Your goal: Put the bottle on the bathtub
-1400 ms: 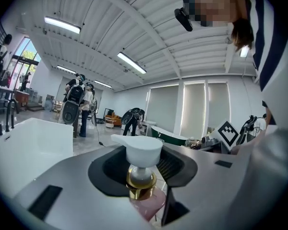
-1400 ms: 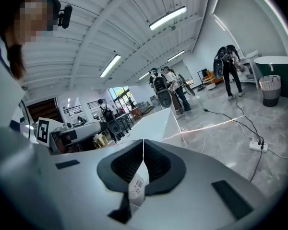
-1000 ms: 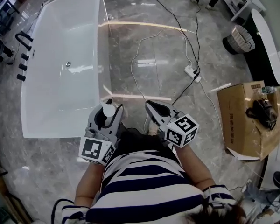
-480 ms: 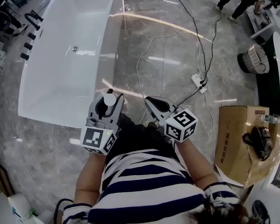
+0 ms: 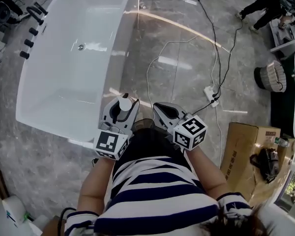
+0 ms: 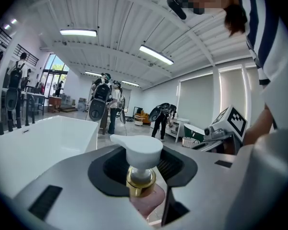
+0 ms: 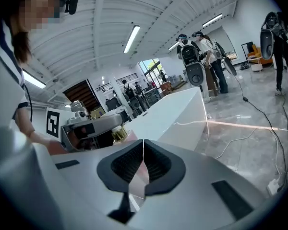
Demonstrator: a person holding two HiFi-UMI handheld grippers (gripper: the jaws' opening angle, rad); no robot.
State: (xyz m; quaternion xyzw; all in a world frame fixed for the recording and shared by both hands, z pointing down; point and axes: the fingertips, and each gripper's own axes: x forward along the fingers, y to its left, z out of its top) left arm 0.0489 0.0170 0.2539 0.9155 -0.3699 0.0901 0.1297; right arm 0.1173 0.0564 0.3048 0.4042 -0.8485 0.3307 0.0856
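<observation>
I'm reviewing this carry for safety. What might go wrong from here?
1. The left gripper holds the pump bottle only around its neck, so it might swing or slip.
2. The bathtub has a narrow-looking rim, and the bottle might topple off it.
3. Cables lie across the floor close by, a trip hazard.

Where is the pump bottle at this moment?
Centre-left of the head view: the pump bottle is clamped in the left gripper, beside the white bathtub's near right corner and not yet set on it.
</observation>
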